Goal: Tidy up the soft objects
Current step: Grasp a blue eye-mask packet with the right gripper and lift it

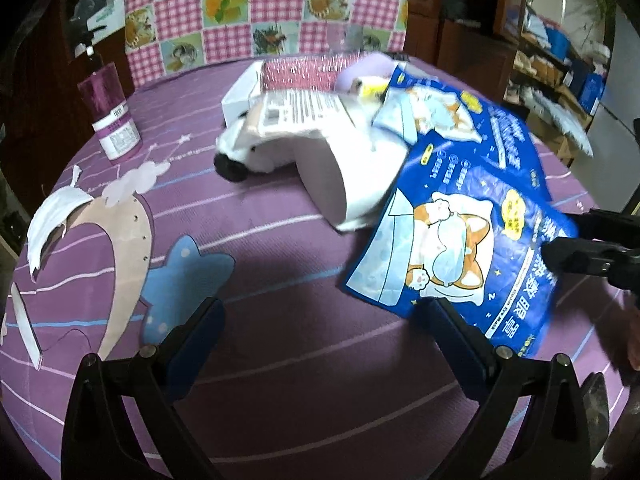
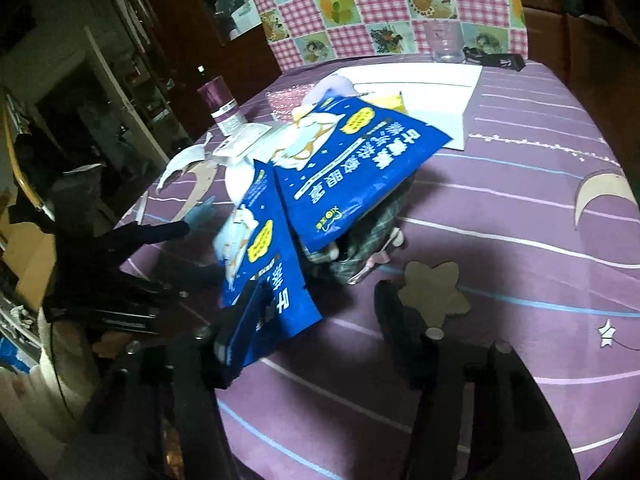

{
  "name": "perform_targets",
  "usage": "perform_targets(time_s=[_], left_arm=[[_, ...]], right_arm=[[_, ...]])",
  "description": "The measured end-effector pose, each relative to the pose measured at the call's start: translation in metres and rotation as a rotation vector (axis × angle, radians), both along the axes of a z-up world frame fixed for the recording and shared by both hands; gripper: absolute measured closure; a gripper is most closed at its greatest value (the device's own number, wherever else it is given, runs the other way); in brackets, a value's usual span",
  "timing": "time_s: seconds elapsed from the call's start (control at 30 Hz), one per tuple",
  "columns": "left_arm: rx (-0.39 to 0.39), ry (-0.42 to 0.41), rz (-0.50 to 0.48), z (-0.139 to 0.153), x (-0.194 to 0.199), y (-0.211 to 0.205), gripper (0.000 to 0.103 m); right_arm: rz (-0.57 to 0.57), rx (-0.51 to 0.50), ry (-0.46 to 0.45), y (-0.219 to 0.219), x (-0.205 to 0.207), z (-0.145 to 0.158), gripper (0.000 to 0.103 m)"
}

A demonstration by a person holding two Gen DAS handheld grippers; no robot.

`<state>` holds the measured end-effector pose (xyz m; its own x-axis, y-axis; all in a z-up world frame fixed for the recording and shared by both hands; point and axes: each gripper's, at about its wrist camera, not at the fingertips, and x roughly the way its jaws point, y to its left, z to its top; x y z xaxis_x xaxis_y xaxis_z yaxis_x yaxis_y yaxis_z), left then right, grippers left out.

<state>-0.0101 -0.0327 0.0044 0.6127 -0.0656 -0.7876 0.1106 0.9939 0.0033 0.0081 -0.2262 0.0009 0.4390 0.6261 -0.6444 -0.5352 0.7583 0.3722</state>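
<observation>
Two blue packets with a cartoon dog lie on the purple tablecloth (image 1: 280, 380). The near packet (image 1: 460, 248) (image 2: 260, 272) leans against one finger (image 2: 244, 320) of my right gripper (image 2: 320, 292), which is open; the other finger stands well clear of it. The far packet (image 1: 452, 116) (image 2: 360, 168) rests on a plaid pouch (image 2: 360, 240). A white plush toy (image 1: 248, 152) with a black nose lies under white paper sheets. My left gripper (image 1: 328, 340) is open and empty, just left of the near packet.
A purple bottle (image 1: 110, 112) stands at the table's left edge. A white box (image 2: 440, 80) and a clear glass (image 2: 444, 44) sit at the back. A chair with a pink checked cover (image 1: 260, 8) stands behind the table. Shelves line the room's right side.
</observation>
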Motion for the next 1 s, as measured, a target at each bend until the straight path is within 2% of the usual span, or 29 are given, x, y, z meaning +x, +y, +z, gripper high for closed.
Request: perform_targets(time_s=[0.33,0.43,0.5,0.6,0.87,1.0], left_arm=[[-0.016,0.026,0.014,-0.005,0.000,0.000,0.001],[-0.012,0.028,0.013,-0.005,0.000,0.000,0.001],[-0.011,0.028,0.013,-0.005,0.001,0.000,0.001],[-0.017,0.027,0.014,-0.005,0.001,0.001,0.001],[-0.022,0.027,0.013,-0.004,0.001,0.002,0.001],[-0.023,0.027,0.014,-0.004,0.001,0.001,0.001]], right_arm=[[0.087,0.031,0.031,0.009,-0.005,-0.001,0.066],[0.110,0.033,0.023,0.017,-0.007,0.001,0.080],[0.104,0.033,0.002,0.022,-0.007,0.004,0.082],[0.108,0.087,0.031,0.025,-0.005,0.005,0.088],[0.070,0.112,0.056,0.031,0.000,0.005,0.087],[0.102,0.086,0.053,0.040,0.000,0.003,0.077]])
